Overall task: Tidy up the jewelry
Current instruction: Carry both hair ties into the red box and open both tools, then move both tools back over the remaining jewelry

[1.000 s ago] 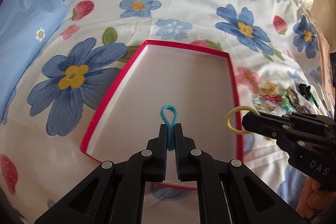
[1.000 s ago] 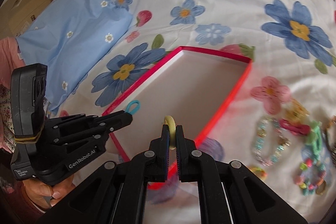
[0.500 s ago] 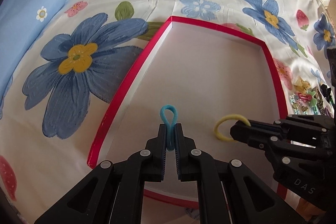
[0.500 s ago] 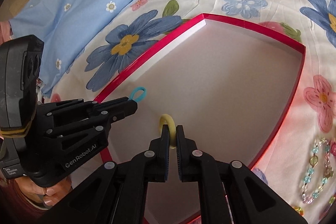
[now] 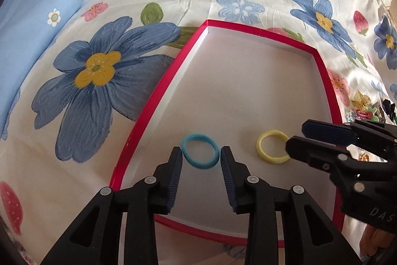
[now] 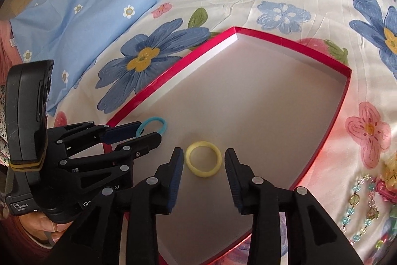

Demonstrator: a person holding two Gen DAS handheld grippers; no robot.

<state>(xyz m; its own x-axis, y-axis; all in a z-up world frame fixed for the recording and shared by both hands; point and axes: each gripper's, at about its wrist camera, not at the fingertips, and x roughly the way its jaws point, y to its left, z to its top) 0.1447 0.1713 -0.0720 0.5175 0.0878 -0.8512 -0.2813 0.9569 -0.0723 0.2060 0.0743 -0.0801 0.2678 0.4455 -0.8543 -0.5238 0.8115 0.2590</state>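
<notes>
The left claw [image 5: 201,160] stands spread wide, holding nothing; the blue hair tie [image 5: 200,150] lies flat on the pale floor of the red-rimmed box [image 5: 153,113], right between the fingertips and free of both pads. The right claw [image 6: 204,160] is likewise parted and empty, with the yellow hair tie [image 6: 203,159] lying flat between its tips. The two ties sit near each other toward the box's near left part, apart and not touching. The box rests on a flower-printed bed sheet [image 5: 99,81]. Off to the right, outside the box, a beaded bracelet [image 6: 362,205] and other small pieces lie on the sheet.
</notes>
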